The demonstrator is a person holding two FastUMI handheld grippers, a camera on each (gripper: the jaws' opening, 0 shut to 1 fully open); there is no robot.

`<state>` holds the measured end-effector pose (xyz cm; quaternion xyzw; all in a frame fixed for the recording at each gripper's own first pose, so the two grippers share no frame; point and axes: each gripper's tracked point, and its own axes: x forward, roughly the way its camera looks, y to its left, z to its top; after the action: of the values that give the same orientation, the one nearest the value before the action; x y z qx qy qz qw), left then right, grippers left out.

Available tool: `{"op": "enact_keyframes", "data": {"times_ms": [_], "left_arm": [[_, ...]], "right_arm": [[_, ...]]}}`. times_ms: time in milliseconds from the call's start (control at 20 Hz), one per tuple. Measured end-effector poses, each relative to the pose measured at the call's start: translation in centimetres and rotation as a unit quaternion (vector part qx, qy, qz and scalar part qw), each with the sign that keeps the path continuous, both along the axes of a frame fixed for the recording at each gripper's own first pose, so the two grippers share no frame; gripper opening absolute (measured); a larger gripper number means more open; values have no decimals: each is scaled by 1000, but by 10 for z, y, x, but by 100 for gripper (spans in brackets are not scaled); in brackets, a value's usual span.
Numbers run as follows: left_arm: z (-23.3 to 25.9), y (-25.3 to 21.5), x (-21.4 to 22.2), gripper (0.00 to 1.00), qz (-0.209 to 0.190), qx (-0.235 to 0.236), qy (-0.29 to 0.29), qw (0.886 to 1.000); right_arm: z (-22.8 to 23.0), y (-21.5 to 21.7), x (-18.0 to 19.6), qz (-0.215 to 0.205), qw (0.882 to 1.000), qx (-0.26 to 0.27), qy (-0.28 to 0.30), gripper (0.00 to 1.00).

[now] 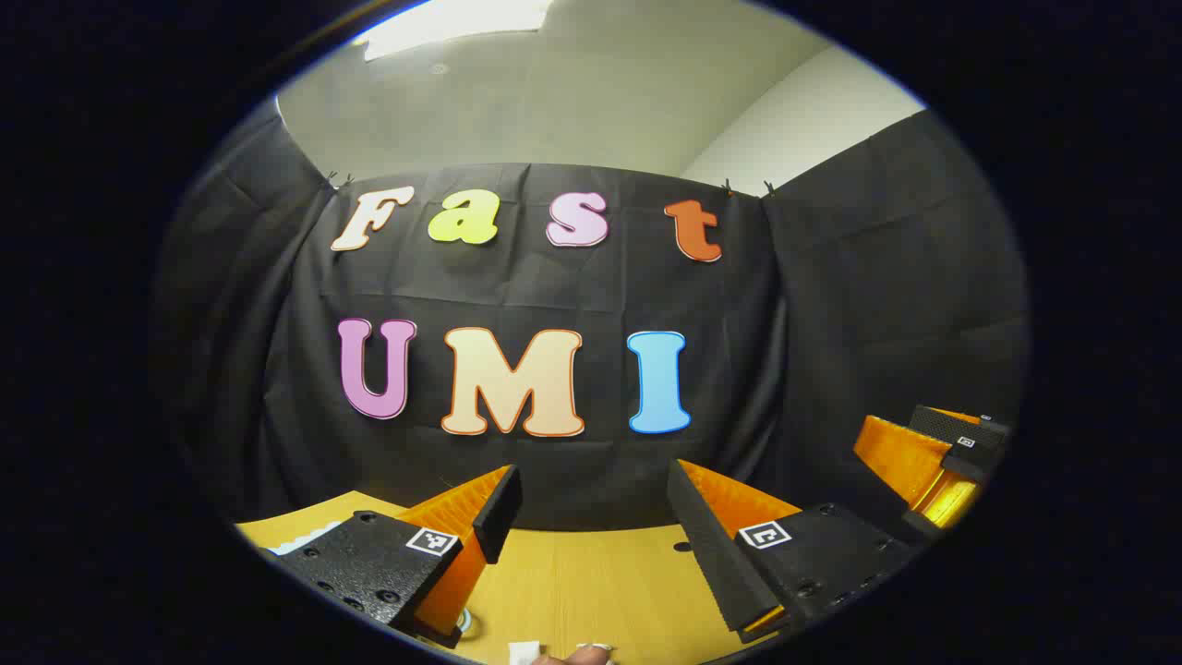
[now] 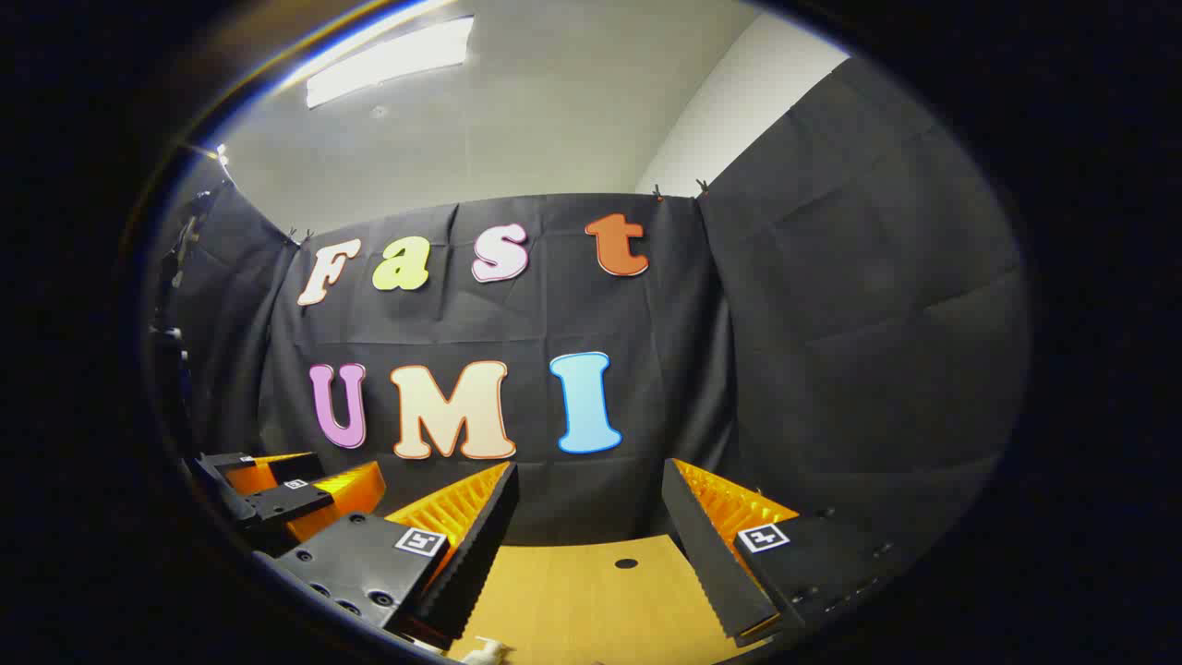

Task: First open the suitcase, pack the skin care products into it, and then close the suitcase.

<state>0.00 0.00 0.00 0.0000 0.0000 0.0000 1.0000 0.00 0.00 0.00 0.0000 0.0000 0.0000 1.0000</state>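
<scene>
A pale yellow wooden tabletop (image 1: 591, 577) runs toward a black cloth wall (image 1: 877, 305) hung in creased panels across the back and along the side. A small dark round hole (image 2: 625, 562) sits in the tabletop near its far edge. Small clips (image 1: 748, 187) pin the cloth's upper edge. Above the cloth rises a plain white wall (image 2: 711, 102), and a long bright ceiling light panel (image 2: 392, 57) glows overhead.

Bright ceiling light (image 2: 388, 57) overhead, sharp centre, fisheye bending at edges
</scene>
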Motion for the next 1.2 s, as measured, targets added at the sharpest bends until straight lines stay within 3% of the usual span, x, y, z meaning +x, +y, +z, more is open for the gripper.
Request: {"op": "enact_keyframes", "data": {"times_ms": [400,450,900,1200], "left_arm": [[6,75,-23,95,70,0,-16,997],[2,81,-25,99,74,4,-10,997],[-48,99,-47,96,84,32,52,995],[-116,116,-50,97,96,29,147,984]], "right_arm": [[-20,75,-3,58,998,4,9,98],[-21,80,-2,64,998,0,7,98],[-60,97,-4,90,994,3,61,98],[-54,96,-9,98,993,-20,58,99]]}}
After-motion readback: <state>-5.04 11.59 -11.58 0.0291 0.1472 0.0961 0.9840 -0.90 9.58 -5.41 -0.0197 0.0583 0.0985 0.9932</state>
